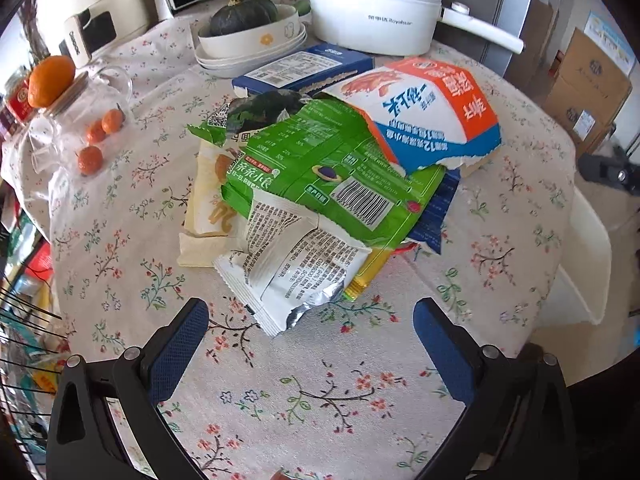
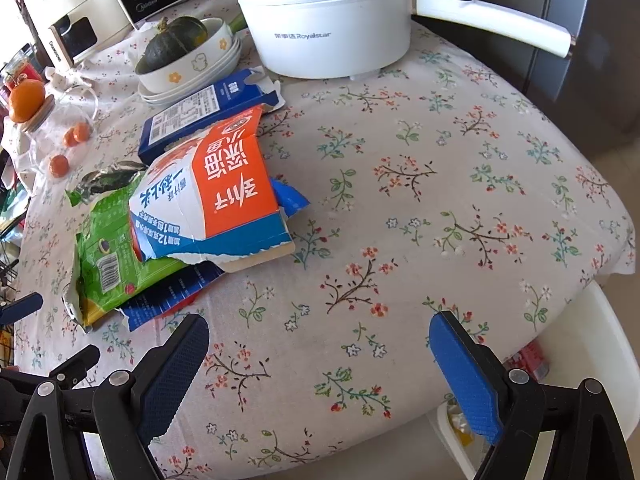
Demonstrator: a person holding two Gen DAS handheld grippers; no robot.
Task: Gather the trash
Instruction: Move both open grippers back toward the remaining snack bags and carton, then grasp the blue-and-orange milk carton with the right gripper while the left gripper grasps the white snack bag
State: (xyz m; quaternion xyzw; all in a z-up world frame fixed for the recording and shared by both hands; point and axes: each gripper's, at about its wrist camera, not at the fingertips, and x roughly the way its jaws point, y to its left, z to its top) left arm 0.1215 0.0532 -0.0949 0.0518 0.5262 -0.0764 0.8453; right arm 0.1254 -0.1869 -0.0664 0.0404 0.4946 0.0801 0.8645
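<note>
Left wrist view: left gripper (image 1: 310,334) spread wide, empty, poised over floral tablecloth (image 1: 320,400); white foil snack wrapper (image 1: 296,264) just ahead, under green plastic bag (image 1: 320,176). Right wrist view: right gripper (image 2: 318,346) wide, empty; torn orange-and-white carton (image 2: 224,200) ahead-left, atop pile.

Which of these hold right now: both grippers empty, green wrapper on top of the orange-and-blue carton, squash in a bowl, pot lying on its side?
1. Both the left gripper and the right gripper are empty. True.
2. The green wrapper lies on top of the orange-and-blue carton. False: the carton overlaps the wrapper.
3. The dark green squash sits in a bowl. True.
4. The white pot lies on its side. False: it stands upright.
</note>
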